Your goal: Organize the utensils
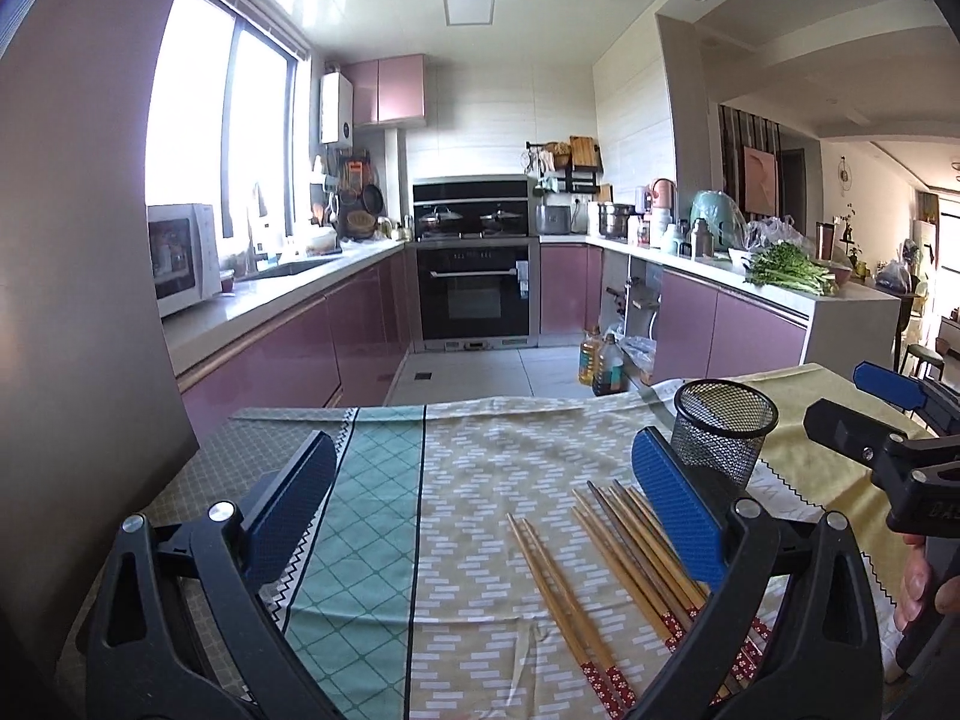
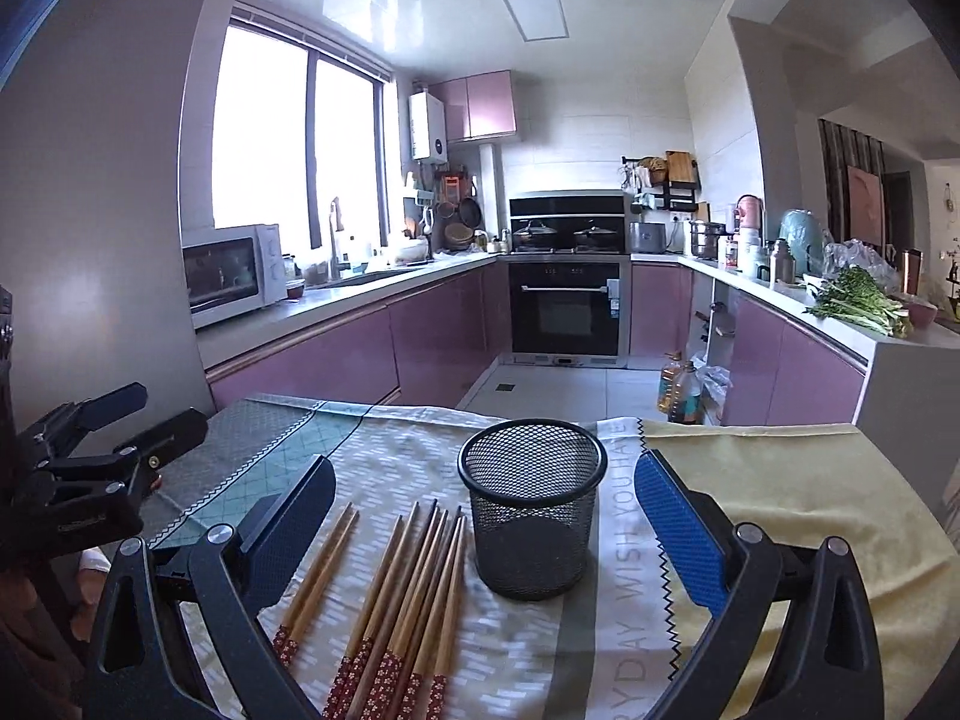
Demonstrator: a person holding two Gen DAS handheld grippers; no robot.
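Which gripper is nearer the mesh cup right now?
Right. The mesh cup stands between the open jaws of the right gripper; the left gripper is off to its left, over the chopsticks.

Table before me, under a patchwork tablecloth: I count one upright black mesh cup and wooden chopsticks lying flat just beside it, two set slightly apart from the main bundle.

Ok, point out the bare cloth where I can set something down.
Free: the teal checked cloth left of the chopsticks, and the yellow cloth right of the mesh cup. Crowded: chopsticks lie close beside the cup.
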